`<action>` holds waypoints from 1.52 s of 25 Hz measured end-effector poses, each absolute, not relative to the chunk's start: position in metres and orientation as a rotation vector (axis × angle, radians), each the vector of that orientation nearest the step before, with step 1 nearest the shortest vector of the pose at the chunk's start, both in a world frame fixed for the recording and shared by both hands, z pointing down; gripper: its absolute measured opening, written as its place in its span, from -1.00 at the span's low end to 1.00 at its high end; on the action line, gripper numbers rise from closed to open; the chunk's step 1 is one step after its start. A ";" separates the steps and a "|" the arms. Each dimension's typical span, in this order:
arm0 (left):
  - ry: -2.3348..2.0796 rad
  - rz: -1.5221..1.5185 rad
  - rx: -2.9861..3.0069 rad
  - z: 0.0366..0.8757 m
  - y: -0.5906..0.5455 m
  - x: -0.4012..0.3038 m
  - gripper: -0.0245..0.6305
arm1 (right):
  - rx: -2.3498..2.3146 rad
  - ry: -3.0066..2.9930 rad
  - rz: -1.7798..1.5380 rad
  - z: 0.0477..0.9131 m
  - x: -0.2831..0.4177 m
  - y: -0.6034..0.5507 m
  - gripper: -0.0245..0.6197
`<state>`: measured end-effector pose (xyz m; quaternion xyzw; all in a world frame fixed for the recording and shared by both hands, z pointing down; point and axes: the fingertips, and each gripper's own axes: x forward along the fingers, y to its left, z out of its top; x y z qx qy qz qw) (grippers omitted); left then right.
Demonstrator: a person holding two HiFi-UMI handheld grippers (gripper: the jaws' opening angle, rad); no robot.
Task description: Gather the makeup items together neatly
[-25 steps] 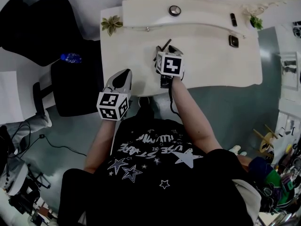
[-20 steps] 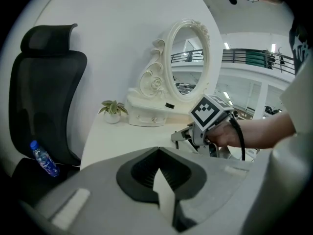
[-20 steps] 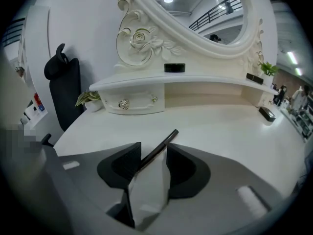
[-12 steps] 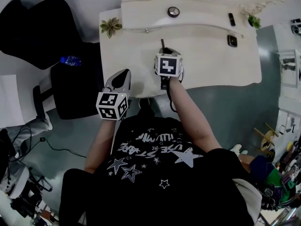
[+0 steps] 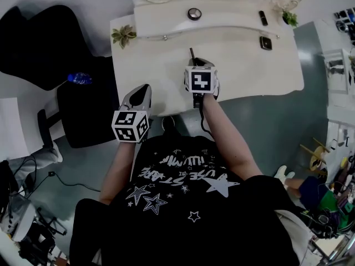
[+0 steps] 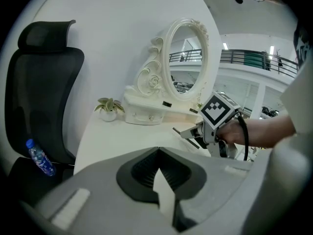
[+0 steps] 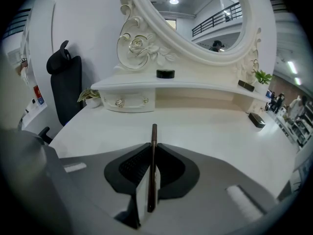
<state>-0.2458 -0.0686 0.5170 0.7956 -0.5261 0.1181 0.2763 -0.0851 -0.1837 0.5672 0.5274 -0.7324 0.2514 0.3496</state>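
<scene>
1. Gripping a thin dark pencil, the right gripper has its jaws pressed onto it above the white vanity table.
2. The left gripper hangs by the table's near-left corner, its jaws together on nothing.
3. A round black compact and a small black tube sit on the upper shelf, well apart. A dark case lies on the tabletop below.
4. The white lettering on the person's black shirt is too warped to read.

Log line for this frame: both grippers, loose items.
left gripper: jaws shut, empty, at vanity table front | right gripper: shut on dark pencil over table | loose: round compact on shelf, black case at right
</scene>
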 end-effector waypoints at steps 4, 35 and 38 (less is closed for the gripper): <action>-1.394 0.310 2.163 0.514 -0.072 -0.239 -0.92 | 1.393 -1.872 0.644 0.564 -0.063 -0.185 -0.71; -1.438 0.306 2.173 0.495 -0.098 -0.181 -0.92 | 1.406 -2.028 0.666 0.538 0.015 -0.205 0.18; -1.435 0.306 2.185 0.491 -0.108 -0.163 -0.92 | 1.457 -2.041 0.685 0.531 0.043 -0.215 0.33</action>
